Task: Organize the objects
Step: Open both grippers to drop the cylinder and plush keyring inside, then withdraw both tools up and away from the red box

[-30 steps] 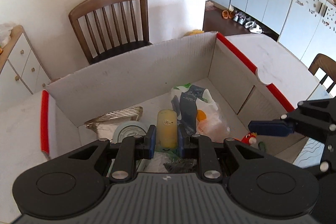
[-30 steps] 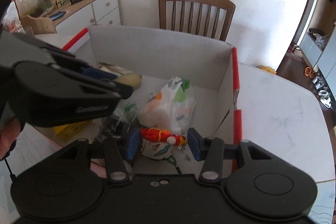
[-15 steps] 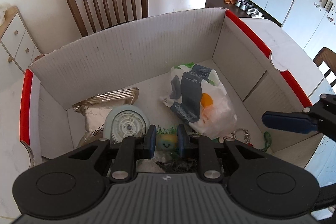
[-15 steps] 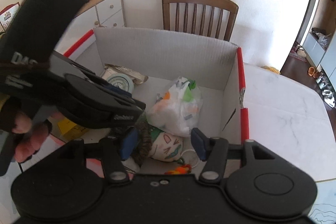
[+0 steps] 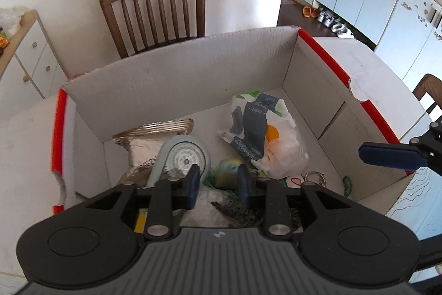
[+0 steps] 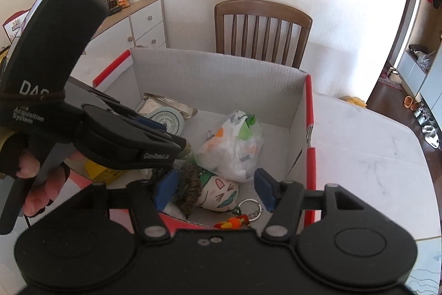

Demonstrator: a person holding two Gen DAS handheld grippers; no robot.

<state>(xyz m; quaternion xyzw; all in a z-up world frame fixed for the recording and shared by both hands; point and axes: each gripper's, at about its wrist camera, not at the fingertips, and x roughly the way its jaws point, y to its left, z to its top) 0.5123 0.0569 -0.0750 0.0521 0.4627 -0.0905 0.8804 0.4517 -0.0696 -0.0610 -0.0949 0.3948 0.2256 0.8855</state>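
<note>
Both tools hang over a big cardboard box (image 5: 176,90) with red-taped edges, sitting on a white marble-look table (image 6: 367,145).

The left tool (image 5: 216,183) has its jaws apart with nothing between them, just hovering above the pile at the near end of the box. Right under the gap there's a small yellow-blue sponge-looking thing (image 5: 228,173), partly hidden, so I can't say exactly what it is. Just left of it a pale blue round reel with a white hub (image 5: 182,159) leans against a silver foil pouch (image 5: 154,134).

The right tool (image 6: 215,191) is wide open too, gripping nothing. Between its fingers, lower down in the box, lies a white plush with a drawn-on face and green squiggles (image 6: 218,191), and touching it on the left is a dark braided, furry-looking thing (image 6: 190,184). At the near edge there's a metal keyring (image 6: 248,208) and a red-orange toy (image 6: 232,223) peeking over the tool body.

In the middle of the box sits a knotted plastic bag with paper packaging inside (image 5: 265,134). A yellow box (image 6: 99,170) shows under the left tool in the right view.

Behind the box, a brown wooden chair (image 5: 157,7) stands against the wall, with a white dresser (image 6: 138,26) off to the left.
</note>
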